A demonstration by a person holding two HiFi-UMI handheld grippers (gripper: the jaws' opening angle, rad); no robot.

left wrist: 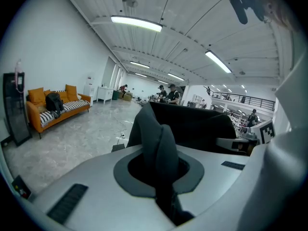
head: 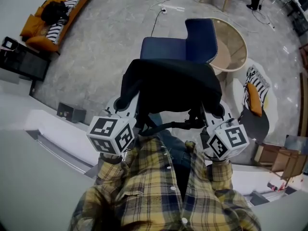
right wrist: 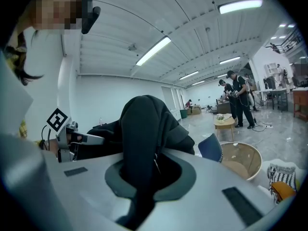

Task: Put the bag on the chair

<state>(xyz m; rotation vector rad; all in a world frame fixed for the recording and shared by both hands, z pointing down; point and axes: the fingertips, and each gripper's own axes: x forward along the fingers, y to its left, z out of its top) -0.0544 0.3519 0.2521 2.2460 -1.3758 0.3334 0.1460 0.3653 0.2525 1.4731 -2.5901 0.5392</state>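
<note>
A black bag [head: 168,88] hangs in the air between both grippers, above and just in front of a blue chair [head: 185,42]. My left gripper [head: 126,105] is shut on a fold of the bag's fabric [left wrist: 156,148] at its left side. My right gripper [head: 215,110] is shut on the bag's right side [right wrist: 142,143]. A black strap [head: 166,126] droops under the bag between the two marker cubes. The chair's seat [head: 161,48] shows beyond the bag, with its backrest [head: 202,37] to the right.
A round glass-topped table [head: 231,44] stands right of the chair. An orange sofa [head: 57,13] with a dark backpack sits far left. A striped cushion and an orange one [head: 254,97] lie on a seat at right. People stand in the background [right wrist: 238,97].
</note>
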